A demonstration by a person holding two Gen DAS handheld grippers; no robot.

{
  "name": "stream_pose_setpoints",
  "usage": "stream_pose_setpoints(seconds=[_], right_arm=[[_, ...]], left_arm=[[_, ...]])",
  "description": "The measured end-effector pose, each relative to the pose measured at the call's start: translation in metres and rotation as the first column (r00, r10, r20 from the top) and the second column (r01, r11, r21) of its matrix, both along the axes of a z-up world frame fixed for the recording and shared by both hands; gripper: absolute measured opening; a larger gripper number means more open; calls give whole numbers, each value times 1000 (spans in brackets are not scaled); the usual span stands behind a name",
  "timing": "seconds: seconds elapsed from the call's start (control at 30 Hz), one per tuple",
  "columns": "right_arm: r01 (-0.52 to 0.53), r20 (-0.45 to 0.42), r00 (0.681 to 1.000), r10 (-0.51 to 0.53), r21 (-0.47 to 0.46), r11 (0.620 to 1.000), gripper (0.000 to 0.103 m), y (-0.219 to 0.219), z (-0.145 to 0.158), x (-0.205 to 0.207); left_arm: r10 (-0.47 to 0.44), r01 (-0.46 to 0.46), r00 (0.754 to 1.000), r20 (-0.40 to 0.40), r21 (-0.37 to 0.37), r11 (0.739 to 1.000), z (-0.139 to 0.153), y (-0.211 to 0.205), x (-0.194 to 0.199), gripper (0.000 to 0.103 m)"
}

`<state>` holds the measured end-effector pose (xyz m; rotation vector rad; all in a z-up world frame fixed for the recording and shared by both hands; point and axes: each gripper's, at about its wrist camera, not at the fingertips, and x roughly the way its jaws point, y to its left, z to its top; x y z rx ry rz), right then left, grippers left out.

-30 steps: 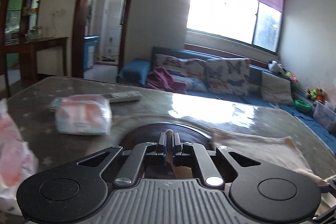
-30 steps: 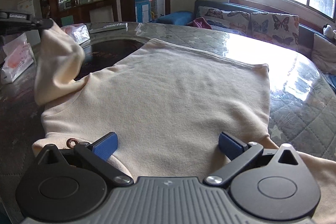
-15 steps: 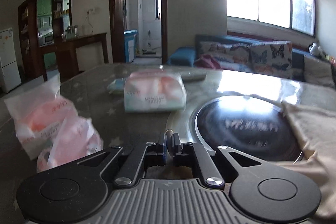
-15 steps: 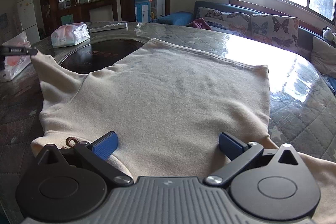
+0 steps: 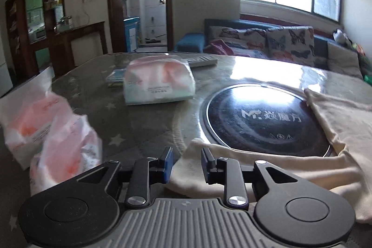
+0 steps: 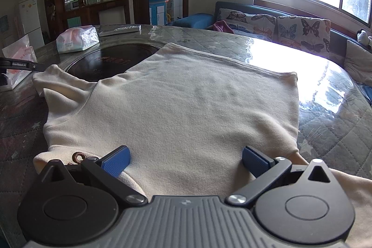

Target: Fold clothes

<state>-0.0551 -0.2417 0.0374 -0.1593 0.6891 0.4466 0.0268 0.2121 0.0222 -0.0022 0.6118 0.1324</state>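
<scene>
A cream fleece top (image 6: 190, 99) lies spread flat on the round table. Its left sleeve (image 5: 255, 162) lies stretched out beside the dark round hob (image 5: 265, 120), with the cuff end (image 5: 186, 166) right at my left gripper (image 5: 187, 163). The left gripper is open; the cuff lies on the table between its blue pads, released. My right gripper (image 6: 186, 158) is wide open, low over the top's near edge, holding nothing. The left gripper also shows at the far left of the right wrist view (image 6: 21, 65).
Tissue packs sit on the table: one (image 5: 158, 83) behind the hob and two (image 5: 46, 131) at the left edge. A remote control (image 5: 202, 61) lies further back. A sofa with butterfly cushions (image 6: 279, 27) stands beyond the table.
My left gripper carried the sleeve outward to the left, lowered it flat on the table and opened, letting go of the cuff. My right gripper stayed open and still.
</scene>
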Motion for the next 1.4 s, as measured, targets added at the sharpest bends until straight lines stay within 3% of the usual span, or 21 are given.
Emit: stream_pose_setpoints(seconds=[0.13,0.17,0.23,0.27,0.43,0.53,0.67,0.73,0.83,0.97,1.03,1.13,1.3,1.4], right_arm=[[0,0,1000,0,1,1000,103,0,0,0],[0,0,1000,0,1,1000,103,0,0,0],[0,1,1000,0,1,1000,103,0,0,0],[0,1,1000,0,2,1000,103,0,0,0],[0,0,1000,0,2,1000,103,0,0,0],[0,0,1000,0,2,1000,103,0,0,0],[0,1,1000,0,2,1000,103,0,0,-1],[0,1,1000,0,2,1000,103,0,0,-1],[0,1,1000,0,2,1000,103,0,0,-1],[0,2,1000,0,2,1000,103,0,0,-1],[0,2,1000,0,2,1000,103,0,0,-2],[0,2,1000,0,3,1000,103,0,0,-2],[0,1,1000,0,3,1000,103,0,0,-2],[0,1,1000,0,3,1000,103,0,0,-2]], left_arm=[[-37,39,999,-36,36,999,-9,-7,19,28],[-49,51,998,-36,60,997,-10,-9,22,25],[-62,64,998,-33,83,994,-9,-11,28,8],[-68,70,997,-28,91,993,-7,-12,32,7],[-73,74,997,-13,203,976,-8,-22,49,6],[-63,72,997,-45,242,968,-17,-26,57,6],[-53,64,998,-44,292,954,-20,-30,57,17],[-32,40,999,-36,265,963,-14,-28,56,27],[-45,44,999,3,207,977,1,-35,46,26],[-158,153,986,50,83,985,21,-62,28,26],[-228,228,972,59,9,974,28,-79,21,26],[-341,345,938,62,-86,935,29,-108,18,25],[-439,441,897,48,-161,883,16,-151,28,24],[-410,404,912,-2,-165,900,0,-157,39,24]])
